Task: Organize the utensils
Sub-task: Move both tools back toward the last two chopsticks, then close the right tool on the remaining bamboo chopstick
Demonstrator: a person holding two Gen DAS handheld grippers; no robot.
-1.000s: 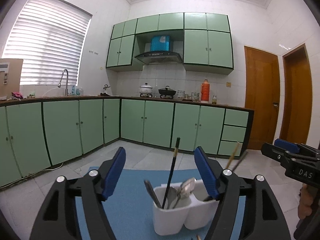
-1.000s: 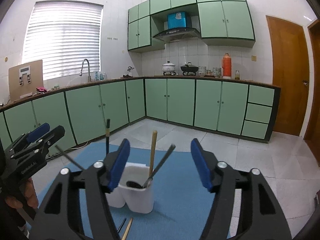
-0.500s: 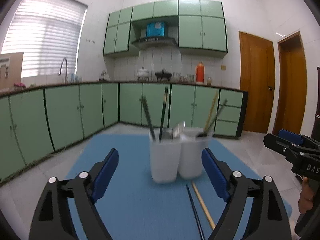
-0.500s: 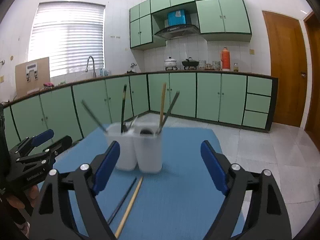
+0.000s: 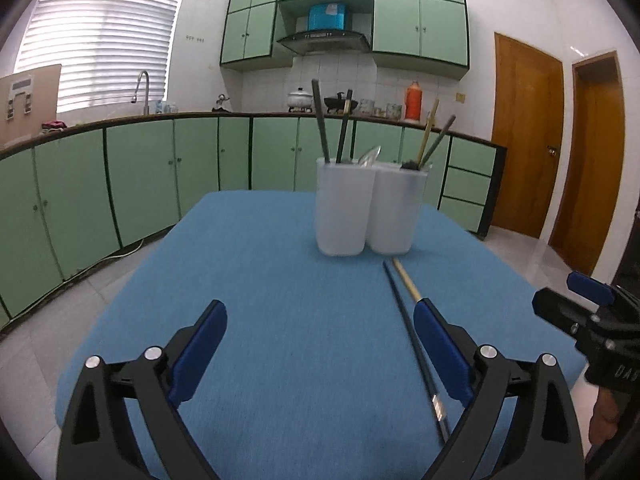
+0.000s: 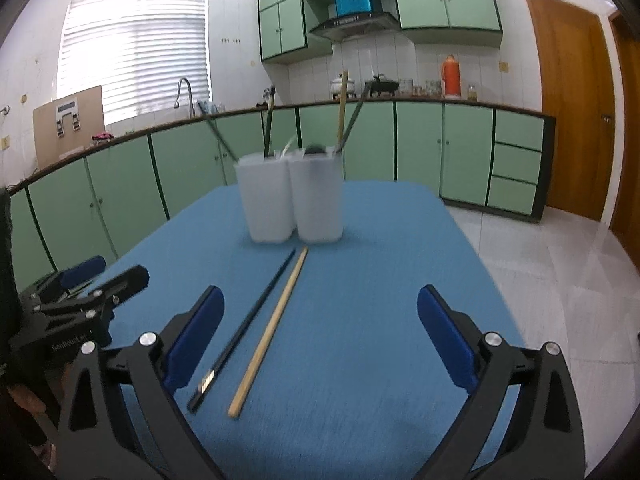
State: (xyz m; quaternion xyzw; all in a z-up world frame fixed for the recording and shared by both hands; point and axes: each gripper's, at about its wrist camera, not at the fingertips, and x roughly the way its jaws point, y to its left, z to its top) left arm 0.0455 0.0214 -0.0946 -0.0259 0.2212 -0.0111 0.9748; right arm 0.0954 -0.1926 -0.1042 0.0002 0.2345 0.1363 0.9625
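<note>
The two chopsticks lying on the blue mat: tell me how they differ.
The black chopstick is dark and thin; the wooden chopstick is pale tan and looks thicker. The black chopstick carries a light marking near its near end, while the wooden chopstick is plain. In the right wrist view the black one lies left of the wooden one. Both lie flat on the blue mat, side by side, far ends toward the white utensil holder.

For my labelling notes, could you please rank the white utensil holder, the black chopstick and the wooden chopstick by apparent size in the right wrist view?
1. white utensil holder, bulkiest.
2. and 3. black chopstick and wooden chopstick: similar length, too close to rank.
</note>
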